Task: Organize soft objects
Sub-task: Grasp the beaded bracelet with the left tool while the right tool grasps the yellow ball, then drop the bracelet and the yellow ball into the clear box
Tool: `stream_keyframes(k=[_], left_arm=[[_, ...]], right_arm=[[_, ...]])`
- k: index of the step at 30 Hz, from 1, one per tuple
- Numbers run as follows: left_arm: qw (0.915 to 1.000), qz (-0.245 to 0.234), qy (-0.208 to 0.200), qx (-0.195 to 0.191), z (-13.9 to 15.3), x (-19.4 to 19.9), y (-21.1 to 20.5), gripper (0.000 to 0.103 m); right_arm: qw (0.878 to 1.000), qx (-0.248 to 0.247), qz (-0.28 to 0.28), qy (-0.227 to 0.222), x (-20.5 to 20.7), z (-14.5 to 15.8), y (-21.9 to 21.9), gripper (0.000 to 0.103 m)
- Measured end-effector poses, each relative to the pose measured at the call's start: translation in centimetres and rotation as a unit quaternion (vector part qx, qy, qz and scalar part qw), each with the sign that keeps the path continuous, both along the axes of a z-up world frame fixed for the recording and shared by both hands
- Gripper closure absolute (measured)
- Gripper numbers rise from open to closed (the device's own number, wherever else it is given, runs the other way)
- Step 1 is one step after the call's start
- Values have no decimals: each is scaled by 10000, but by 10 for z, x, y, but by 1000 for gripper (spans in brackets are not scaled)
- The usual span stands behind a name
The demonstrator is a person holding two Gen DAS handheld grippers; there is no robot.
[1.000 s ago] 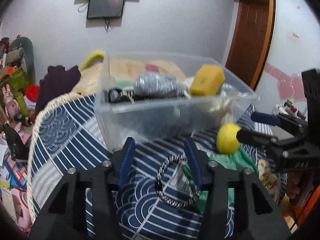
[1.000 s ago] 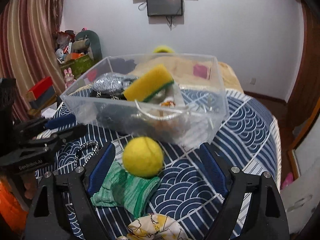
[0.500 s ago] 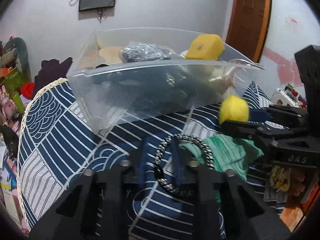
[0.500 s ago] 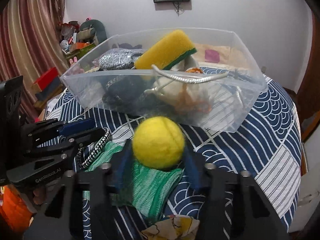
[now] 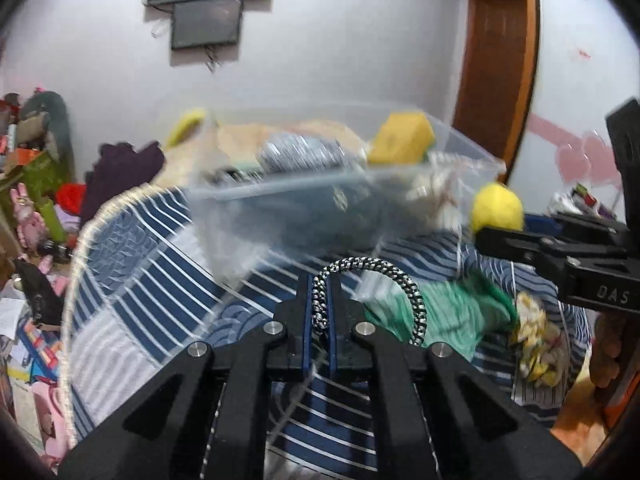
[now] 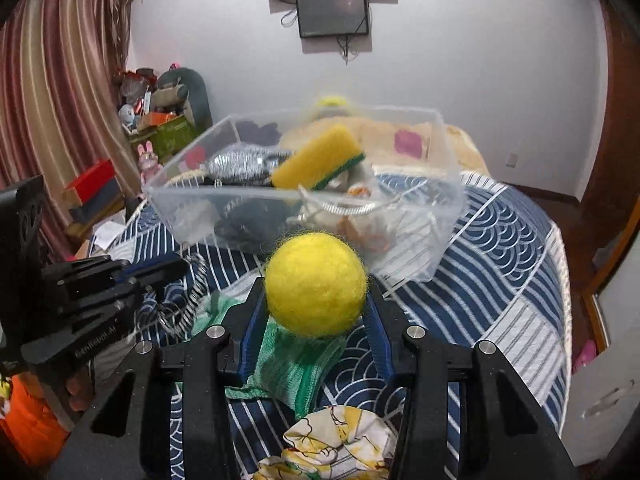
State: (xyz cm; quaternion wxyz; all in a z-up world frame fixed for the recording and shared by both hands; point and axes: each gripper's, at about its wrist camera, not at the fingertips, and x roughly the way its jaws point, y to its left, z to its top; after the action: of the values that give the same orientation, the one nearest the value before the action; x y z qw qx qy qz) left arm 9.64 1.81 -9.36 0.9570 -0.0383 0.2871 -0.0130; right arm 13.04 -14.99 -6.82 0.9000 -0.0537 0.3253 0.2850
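- The left gripper (image 5: 320, 292) is clamped on a braided bracelet (image 5: 400, 284) — one side of the loop is pinched between its blue pads, the rest arches out to the right, above the blue patterned cloth (image 5: 132, 288).
- The right gripper (image 6: 316, 300) grips a fuzzy yellow ball (image 6: 316, 282) between its fingers, lifted over a green knit cloth (image 6: 288, 364).
- Just beyond both stands a clear plastic bin (image 6: 400, 236) — inside lie a yellow sponge (image 6: 316, 158) and a silvery scrubber (image 6: 240, 166), among other soft bits.
- A crumpled yellow-and-white cloth (image 6: 336, 440) lies on the cover beside the green one.
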Motion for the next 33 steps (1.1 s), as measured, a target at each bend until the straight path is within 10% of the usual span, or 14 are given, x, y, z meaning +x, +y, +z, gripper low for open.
stream_keyframes(k=[20,33], left_arm=[[9961,526,-684,-196,63,28,34,98],[9965,784,-268,-84,40,90,51,98]], right_arm=[[9954,160,-480,-809,15,43,-10,61],[9973,-171,-512,-489,51,24,2,60]])
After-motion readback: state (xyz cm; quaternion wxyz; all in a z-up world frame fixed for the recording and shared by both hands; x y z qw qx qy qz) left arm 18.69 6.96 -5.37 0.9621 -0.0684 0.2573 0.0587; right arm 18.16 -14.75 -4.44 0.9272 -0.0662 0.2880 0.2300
